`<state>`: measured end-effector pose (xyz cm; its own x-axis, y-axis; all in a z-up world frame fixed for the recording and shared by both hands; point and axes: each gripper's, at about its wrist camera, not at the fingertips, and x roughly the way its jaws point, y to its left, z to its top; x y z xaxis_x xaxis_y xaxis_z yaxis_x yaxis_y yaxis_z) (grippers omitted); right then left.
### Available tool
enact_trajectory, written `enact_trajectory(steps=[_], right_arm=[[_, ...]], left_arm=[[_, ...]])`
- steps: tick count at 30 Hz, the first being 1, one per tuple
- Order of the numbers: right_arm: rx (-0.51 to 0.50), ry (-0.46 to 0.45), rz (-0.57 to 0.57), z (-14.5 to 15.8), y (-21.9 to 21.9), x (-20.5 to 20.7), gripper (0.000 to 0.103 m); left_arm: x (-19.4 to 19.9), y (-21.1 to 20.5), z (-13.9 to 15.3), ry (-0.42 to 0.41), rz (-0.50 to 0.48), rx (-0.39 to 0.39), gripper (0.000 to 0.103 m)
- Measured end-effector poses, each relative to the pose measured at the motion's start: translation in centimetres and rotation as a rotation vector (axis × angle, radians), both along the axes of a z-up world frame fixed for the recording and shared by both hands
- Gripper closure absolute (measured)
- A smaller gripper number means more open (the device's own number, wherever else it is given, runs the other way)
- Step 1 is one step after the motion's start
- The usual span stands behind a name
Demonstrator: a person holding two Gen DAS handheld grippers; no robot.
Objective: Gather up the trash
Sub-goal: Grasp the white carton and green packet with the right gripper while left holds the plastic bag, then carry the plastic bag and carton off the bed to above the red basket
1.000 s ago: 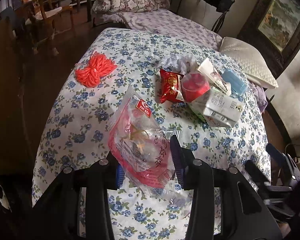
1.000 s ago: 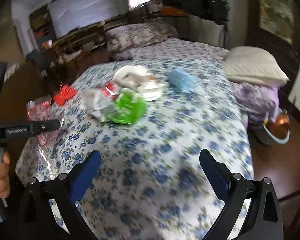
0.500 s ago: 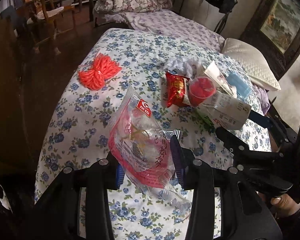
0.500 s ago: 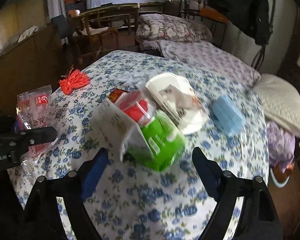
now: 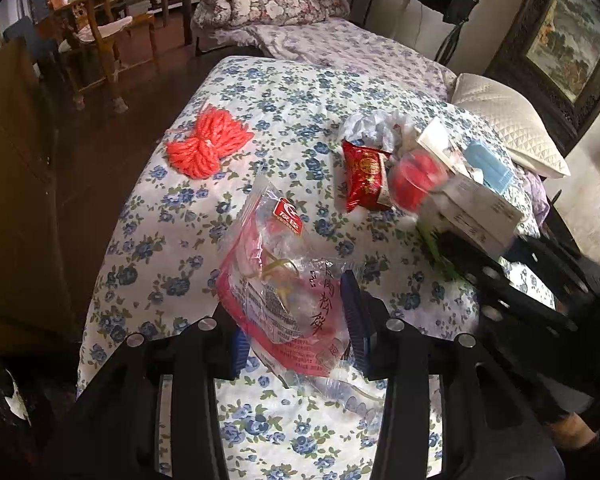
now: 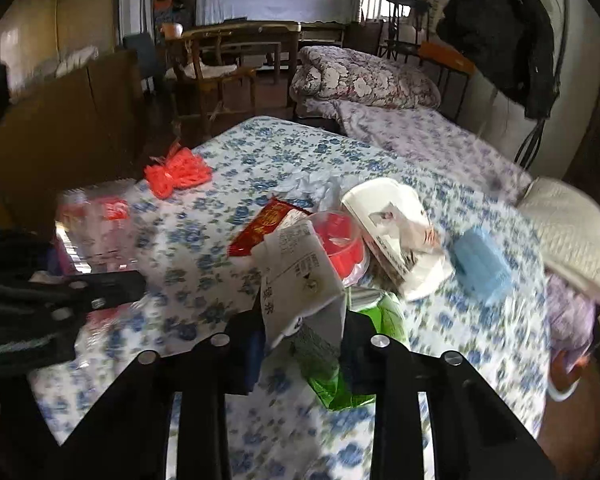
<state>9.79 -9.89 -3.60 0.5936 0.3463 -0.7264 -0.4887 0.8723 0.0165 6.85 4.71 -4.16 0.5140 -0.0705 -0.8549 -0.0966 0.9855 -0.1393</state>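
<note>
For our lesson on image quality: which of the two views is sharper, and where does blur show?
Left wrist view: sharp on the plastic bag and cloth, edges bent by the fisheye. Right wrist view: motion-smeared across the cloth and pillow.

My left tongs (image 5: 296, 320) angle downward, jaws pinched on a clear wrapper (image 5: 284, 280). My right tongs (image 6: 300, 344), jaws just closing, now clamp a white-and-green carton (image 6: 304, 292), pointing down across the bed.

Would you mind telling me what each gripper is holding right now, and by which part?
The left gripper holds the clear plastic bag by its lower end. The right gripper has just closed on the white-and-green carton, gripping its near end.
</note>
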Motion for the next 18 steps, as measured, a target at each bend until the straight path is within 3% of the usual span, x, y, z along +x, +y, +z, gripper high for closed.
enact_trajectory(steps=[7,10,13,16,18], right_arm=[[0.206,-0.013,-0.127,2.6,-5.0,-4.6,0.077],[0.150,-0.055,-0.204,1.7,-5.9,-6.4,0.077],[0.153,0.029,-0.208,-0.6,-6.3,-6.5,0.075],[0.078,-0.022,-0.242,-1.2,-5.8,-7.0,0.055],[0.027,-0.066,-0.246,-1.4,-5.3,-7.3,0.052]], left_arm=[[-0.4,-0.2,0.3,-0.014,-0.006,-0.020,0.061],[-0.6,-0.9,0.4,-0.016,-0.032,-0.011,0.061],[-0.7,-2.0,0.2,-0.016,-0.065,0.005,0.061],[-0.7,-2.9,-0.1,-0.012,-0.095,0.028,0.061],[-0.5,-3.3,-0.4,-0.002,-0.098,0.033,0.061]])
